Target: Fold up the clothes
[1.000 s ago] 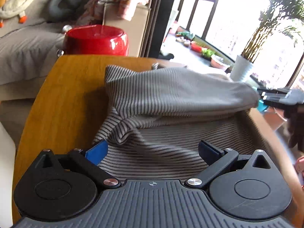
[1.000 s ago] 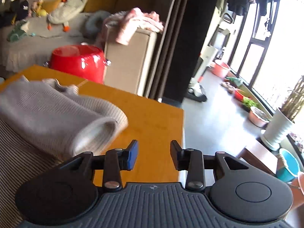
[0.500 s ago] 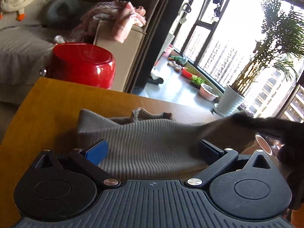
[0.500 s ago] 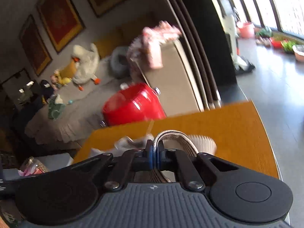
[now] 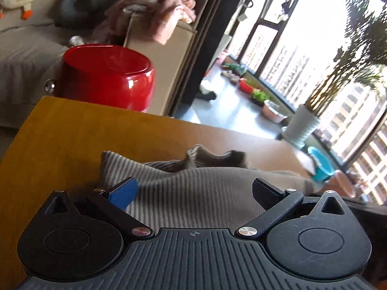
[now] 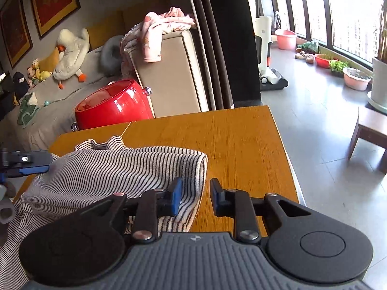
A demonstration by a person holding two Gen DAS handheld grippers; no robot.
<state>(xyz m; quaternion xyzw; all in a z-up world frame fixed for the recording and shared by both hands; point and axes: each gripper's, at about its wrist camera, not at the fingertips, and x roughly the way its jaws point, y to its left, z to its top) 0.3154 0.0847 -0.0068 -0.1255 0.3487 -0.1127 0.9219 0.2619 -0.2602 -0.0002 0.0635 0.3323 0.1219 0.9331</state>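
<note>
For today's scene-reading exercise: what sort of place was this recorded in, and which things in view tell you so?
Most likely a living room in a flat. A sofa with plush toys stands behind the wooden table, framed pictures hang on the wall, and potted plants line tall windows.

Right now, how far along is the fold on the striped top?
Done: the striped top lies on the wooden table with one layer folded over. In hand: nothing. The right gripper has just been opening beside the folded edge, nothing between its pads; the left gripper is open above the cloth. Left: further folds and squaring up.
</note>
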